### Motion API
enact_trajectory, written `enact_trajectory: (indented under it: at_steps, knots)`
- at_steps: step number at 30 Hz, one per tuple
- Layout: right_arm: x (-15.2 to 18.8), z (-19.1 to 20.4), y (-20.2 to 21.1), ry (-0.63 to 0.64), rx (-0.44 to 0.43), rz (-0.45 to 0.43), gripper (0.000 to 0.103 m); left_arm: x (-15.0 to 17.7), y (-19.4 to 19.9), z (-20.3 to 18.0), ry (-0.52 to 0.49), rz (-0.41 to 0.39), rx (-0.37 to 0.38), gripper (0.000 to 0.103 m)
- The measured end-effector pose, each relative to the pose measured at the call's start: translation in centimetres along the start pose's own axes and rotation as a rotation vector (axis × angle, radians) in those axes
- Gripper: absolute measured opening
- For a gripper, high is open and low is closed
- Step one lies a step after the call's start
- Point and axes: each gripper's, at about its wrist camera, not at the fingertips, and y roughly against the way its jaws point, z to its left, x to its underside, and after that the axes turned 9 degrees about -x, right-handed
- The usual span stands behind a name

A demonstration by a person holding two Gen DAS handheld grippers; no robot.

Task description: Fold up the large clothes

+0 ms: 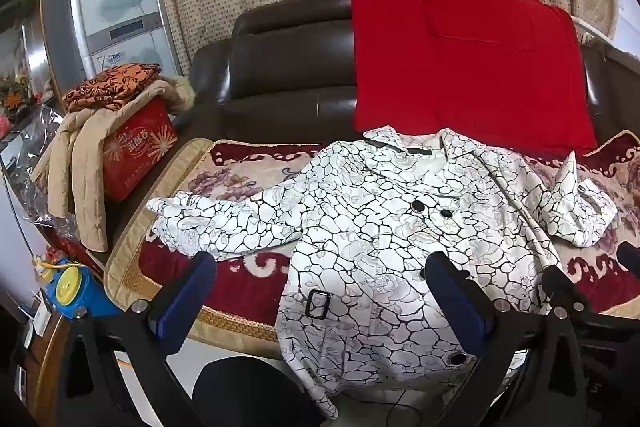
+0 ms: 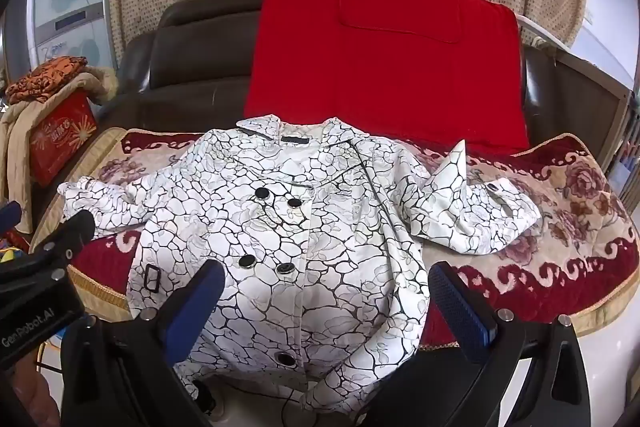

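The coat (image 2: 280, 227) lies face-up on the sofa cushion (image 2: 560, 211), collar away, hem toward both grippers; the left gripper (image 1: 320, 291) and right gripper (image 2: 326, 299) have fingers spread, empty, each nearest its own-side sleeve

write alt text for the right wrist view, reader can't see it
A white coat with a black crackle print and black buttons lies front-up on a floral sofa cover, sleeves spread to both sides. The right gripper hangs over its lower half, jaws open and empty. A red blanket drapes the brown sofa back behind.
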Motion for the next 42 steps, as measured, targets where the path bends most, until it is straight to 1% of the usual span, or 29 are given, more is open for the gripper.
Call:
enact_trajectory:
  at_steps: [4, 6, 8, 12, 14, 33, 42]
  knots:
    - [-0.1, 0.1, -0.1, -0.001, -0.002, 0.009, 0.103, 0.1, 0.2, 0.2, 0.008, -0.006, 0.007, 0.103]
    - [0.2, 0.0, 0.0, -0.007, -0.008, 0.004, 0.103, 0.6, -0.1, 1.0, 0.011, -0.009, 0.012, 0.103]
    - [0.2, 0.1, -0.2, -0.003, -0.007, 0.007, 0.103, 0.6, 0.0, 0.5, 0.0, -0.005, 0.0, 0.103]
    - [0.2, 0.0, -0.3, 0.005, -0.005, 0.003, 0.103, 0.5, -0.1, 1.0, 0.0, 0.002, 0.006, 0.103]
    - [0.1, 0.5, -0.2, 0.014, 0.003, 0.002, 0.103, 0.1, -0.3, 0.6, 0.0, 0.009, -0.003, 0.103]
    - [0.0, 0.7, -0.3, 0.026, 0.006, 0.007, 0.103, 0.1, -0.4, 0.0, -0.012, 0.014, -0.001, 0.103]
    - [-0.6, 0.5, -1.2, 0.022, 0.009, 0.009, 0.103, -0.4, -1.5, 0.1, -0.002, 0.025, 0.0, 0.103]
